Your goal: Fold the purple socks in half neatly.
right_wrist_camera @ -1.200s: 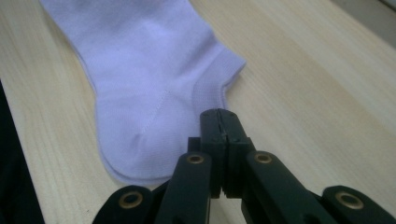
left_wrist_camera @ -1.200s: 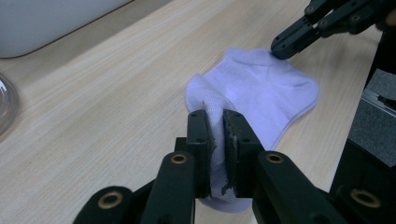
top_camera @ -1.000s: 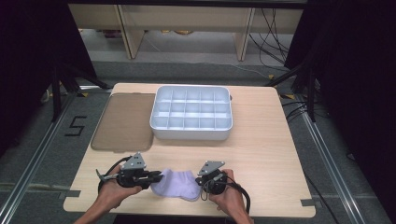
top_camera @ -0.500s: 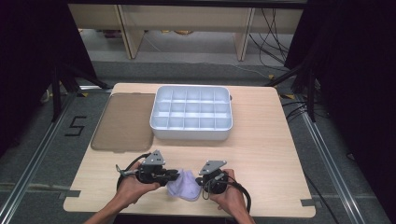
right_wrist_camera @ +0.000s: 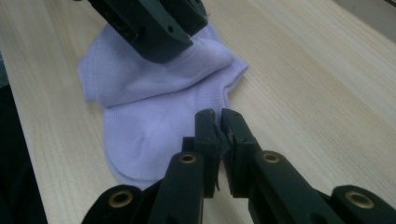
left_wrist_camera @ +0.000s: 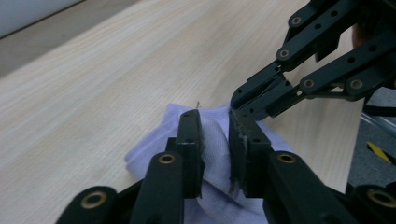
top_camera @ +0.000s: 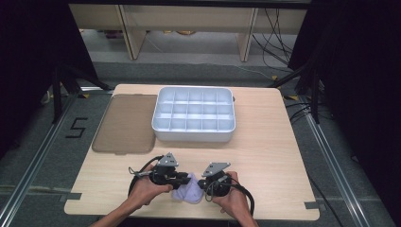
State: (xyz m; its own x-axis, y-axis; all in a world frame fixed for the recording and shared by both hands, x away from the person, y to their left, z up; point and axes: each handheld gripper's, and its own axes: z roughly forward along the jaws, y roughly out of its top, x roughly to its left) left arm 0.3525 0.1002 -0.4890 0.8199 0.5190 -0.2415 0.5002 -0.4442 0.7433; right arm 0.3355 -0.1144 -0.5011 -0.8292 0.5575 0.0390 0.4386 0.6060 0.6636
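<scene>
**A:** Where are we?

**B:** I'm on the fold. The sock (top_camera: 189, 193) lies doubled over at the 6 o'clock edge of the table (top_camera: 269, 161), between my two tools. From the sock, the divided tray (top_camera: 194, 135) sits at 12 o'clock, well apart, and its flat lid (top_camera: 124, 124) is at 10 o'clock. Every cell in the tray that I can see is bare.

**A:** And the tools?

**B:** The left gripper (left_wrist_camera: 215, 126) comes in from the sock's 9 o'clock side. Its jaws have just been opening, and they stand apart with the folded-over cloth bunched between them. The gap looks too wide for a real pinch, so I read that as letting go. The right gripper (right_wrist_camera: 218, 116) has its tips down at the sock's 3 o'clock edge. Its jaws have just been opening too, but only to a thin slit, and I can't make out any cloth inside it.

**A:** So the fold is laid?

**B:** I'd say so, with the top flap resting on the lower half.

**A:** Next move?

**B:** I'd back the left jaws straight out without dragging the flap open. Then I'd get a fresh grip across both layers, so the bundle holds its shape, and carry it toward 12 o'clock to a tray cell. A grip on one layer alone would likely unfold it.
</scene>
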